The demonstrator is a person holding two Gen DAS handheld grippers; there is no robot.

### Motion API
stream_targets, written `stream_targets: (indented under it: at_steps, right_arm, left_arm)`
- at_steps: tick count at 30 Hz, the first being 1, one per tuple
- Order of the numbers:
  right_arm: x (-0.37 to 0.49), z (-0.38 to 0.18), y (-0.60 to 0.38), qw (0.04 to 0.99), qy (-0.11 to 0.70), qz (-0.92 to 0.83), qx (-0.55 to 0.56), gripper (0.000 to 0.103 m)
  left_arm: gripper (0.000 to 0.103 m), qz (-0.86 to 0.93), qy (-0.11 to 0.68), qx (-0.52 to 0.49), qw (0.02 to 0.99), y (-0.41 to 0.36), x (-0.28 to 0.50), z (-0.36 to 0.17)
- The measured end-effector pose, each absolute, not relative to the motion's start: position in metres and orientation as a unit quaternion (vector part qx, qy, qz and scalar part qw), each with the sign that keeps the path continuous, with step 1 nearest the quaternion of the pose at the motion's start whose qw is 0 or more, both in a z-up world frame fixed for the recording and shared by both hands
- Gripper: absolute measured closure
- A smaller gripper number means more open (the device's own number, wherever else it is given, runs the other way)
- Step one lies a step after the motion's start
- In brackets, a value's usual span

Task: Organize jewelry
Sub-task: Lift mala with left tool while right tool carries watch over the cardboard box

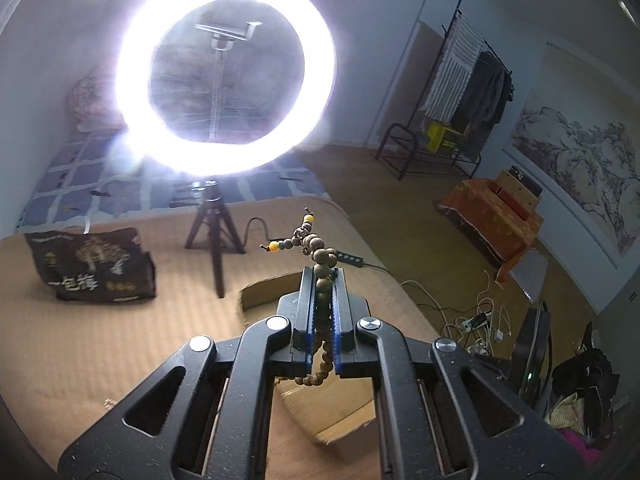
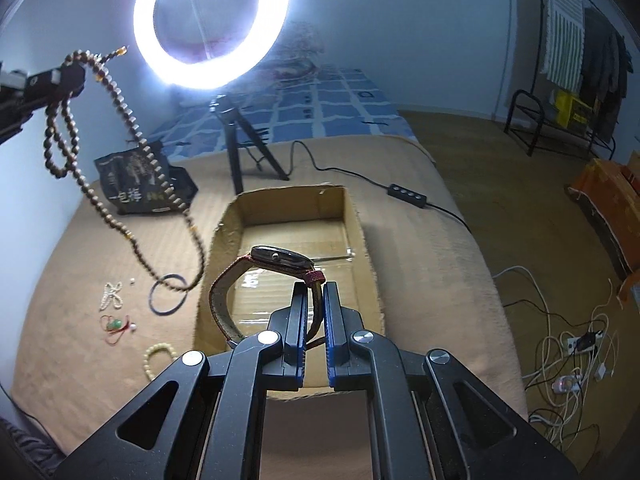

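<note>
My left gripper [image 1: 324, 274] is shut on a long brown wooden bead strand [image 1: 320, 256]; beads stick up past the fingertips and hang below. In the right wrist view the left gripper [image 2: 70, 76] holds this strand [image 2: 136, 140] high at the left, its loop dangling down to the bed beside the cardboard box [image 2: 360, 232]. My right gripper [image 2: 316, 288] is shut on the strap of a wristwatch [image 2: 280, 258] with a dark case and red-brown band, held above the open box. The box edge also shows in the left wrist view [image 1: 260, 286].
On the tan bed cover left of the box lie a black ring [image 2: 168, 294], a white pearl piece [image 2: 112, 296], a red-string green charm [image 2: 116, 326] and a cream bead bracelet [image 2: 156, 360]. A ring light on a tripod [image 2: 212, 20], a black snack bag [image 2: 140, 184] and a cable with remote [image 2: 408, 192] stand behind.
</note>
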State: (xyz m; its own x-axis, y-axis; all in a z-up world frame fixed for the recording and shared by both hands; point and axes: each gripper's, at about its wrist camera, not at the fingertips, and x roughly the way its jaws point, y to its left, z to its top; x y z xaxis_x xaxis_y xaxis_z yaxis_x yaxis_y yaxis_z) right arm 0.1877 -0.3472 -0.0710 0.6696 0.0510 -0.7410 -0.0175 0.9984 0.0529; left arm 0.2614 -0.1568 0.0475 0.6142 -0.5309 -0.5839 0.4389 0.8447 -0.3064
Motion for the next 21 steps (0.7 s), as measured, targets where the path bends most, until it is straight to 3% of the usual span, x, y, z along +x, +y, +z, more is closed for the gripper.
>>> stream_targets:
  at_steps: [21]
  right_arm:
    - [0.210, -0.112, -0.368, 0.892, 0.450, 0.013, 0.030, 0.097]
  left_arm:
    - [0.099, -0.249, 0.426, -0.048, 0.868, -0.209, 0.301, -0.051]
